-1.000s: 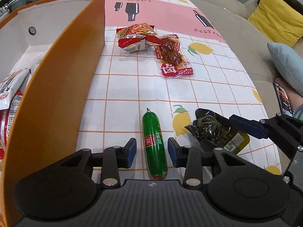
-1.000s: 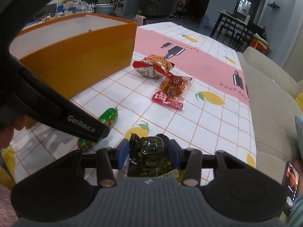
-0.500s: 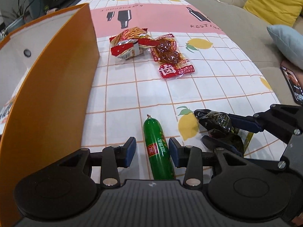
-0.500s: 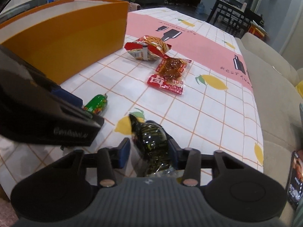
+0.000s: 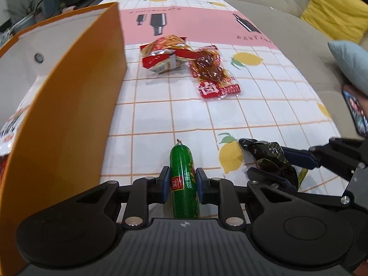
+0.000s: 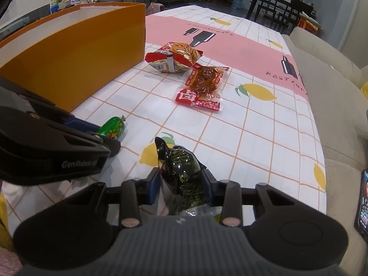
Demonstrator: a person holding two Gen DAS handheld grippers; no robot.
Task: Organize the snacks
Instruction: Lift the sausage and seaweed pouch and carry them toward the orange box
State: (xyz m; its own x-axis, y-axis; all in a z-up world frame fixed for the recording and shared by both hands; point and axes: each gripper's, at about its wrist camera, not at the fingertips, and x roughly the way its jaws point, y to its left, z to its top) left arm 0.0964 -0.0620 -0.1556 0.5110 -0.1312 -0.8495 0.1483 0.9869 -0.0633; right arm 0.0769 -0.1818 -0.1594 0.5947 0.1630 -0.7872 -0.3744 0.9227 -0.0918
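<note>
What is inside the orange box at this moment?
In the left wrist view, the orange box shows a white interior with red-and-white snack packets at its near end. Its tall near wall hides the rest of the floor.

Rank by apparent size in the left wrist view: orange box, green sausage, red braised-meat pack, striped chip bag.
1. orange box
2-3. striped chip bag and red braised-meat pack, alike
Unranked: green sausage, nearest the camera.

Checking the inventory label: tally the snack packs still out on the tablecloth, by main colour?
Green: 1, sausage stick
Dark: 1, black-green pouch
Red: 2, snack-stick bag and braised-meat pack
Total: 4. More packs lie in the orange box, too cut off to count.
</note>
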